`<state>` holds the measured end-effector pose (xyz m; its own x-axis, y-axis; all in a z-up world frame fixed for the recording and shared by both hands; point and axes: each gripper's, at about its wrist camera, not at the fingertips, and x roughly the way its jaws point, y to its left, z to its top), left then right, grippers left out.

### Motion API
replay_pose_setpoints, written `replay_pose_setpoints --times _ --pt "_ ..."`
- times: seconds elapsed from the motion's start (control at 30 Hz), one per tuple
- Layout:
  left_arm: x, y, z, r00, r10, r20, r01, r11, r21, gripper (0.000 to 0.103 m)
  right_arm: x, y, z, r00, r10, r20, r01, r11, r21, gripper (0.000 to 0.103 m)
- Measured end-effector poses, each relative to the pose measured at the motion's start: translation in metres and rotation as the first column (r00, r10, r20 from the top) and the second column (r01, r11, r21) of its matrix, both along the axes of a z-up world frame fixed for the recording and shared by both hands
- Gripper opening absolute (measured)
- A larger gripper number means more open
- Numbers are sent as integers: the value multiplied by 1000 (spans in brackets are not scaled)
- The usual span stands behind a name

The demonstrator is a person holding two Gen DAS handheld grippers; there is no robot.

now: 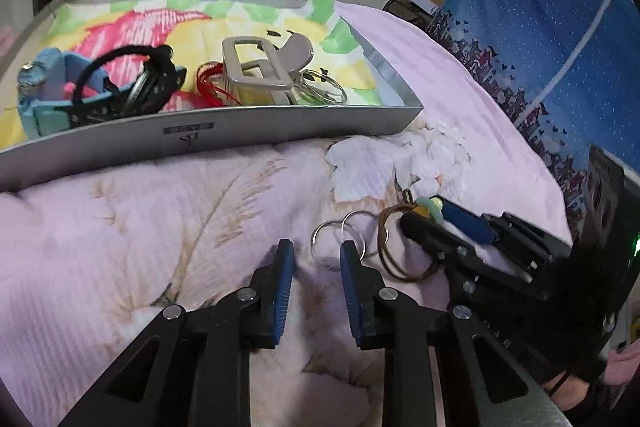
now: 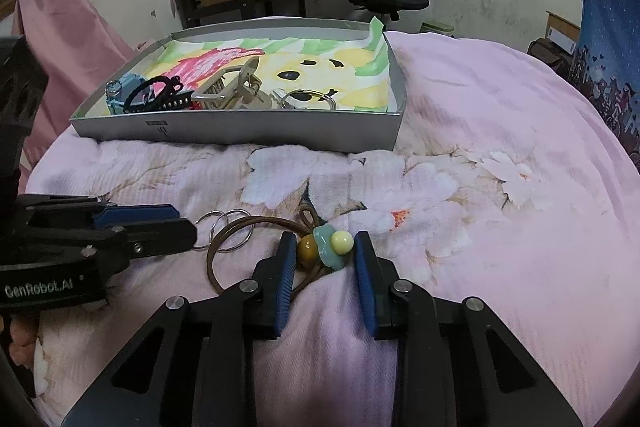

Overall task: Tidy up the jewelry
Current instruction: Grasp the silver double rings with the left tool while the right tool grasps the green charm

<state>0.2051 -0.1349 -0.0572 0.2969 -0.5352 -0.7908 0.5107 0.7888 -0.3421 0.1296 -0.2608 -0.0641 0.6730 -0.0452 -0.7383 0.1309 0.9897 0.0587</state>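
On the pink floral quilt (image 2: 480,187) lies a brown cord bracelet (image 2: 224,239) with a brown, a green and a yellow bead (image 2: 342,241). My right gripper (image 2: 324,251) has its pads against both sides of the bead cluster. In the left wrist view the right gripper (image 1: 434,213) comes in from the right with the green bead (image 1: 430,205) between its fingers. Two linked metal rings (image 1: 340,235) lie just left of the cord. My left gripper (image 1: 316,259) is low over them with one ring in the gap; its pads stand apart from it. The left gripper (image 2: 192,223) shows side-on in the right wrist view.
A shallow grey tray (image 2: 240,129) lined with a colourful cloth sits behind on the quilt. It holds a beige hair claw (image 1: 256,71), a black hair tie (image 1: 120,67), a blue piece (image 1: 44,79), red string (image 1: 210,83) and metal rings (image 1: 324,89). A blue curtain (image 1: 540,27) hangs at right.
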Motion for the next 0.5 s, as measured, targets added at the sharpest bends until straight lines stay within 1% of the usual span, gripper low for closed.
replay_pose_setpoints --times 0.13,0.17,0.33,0.5 --pt "7 0 -5 999 2 -42 -3 1000 -29 23 1 0 0 1000 -2 -1 2 1000 -2 26" --pt "9 0 -7 999 7 -51 -8 1000 -26 22 1 1 -1 1000 -2 -2 2 1000 -5 26" --pt "12 -2 -12 997 20 -81 -20 1000 -4 19 2 2 -1 1000 -5 -7 5 1000 -16 26" --pt "9 -10 -14 998 12 -64 -10 999 45 19 3 3 -1 1000 -7 -9 7 1000 -21 26"
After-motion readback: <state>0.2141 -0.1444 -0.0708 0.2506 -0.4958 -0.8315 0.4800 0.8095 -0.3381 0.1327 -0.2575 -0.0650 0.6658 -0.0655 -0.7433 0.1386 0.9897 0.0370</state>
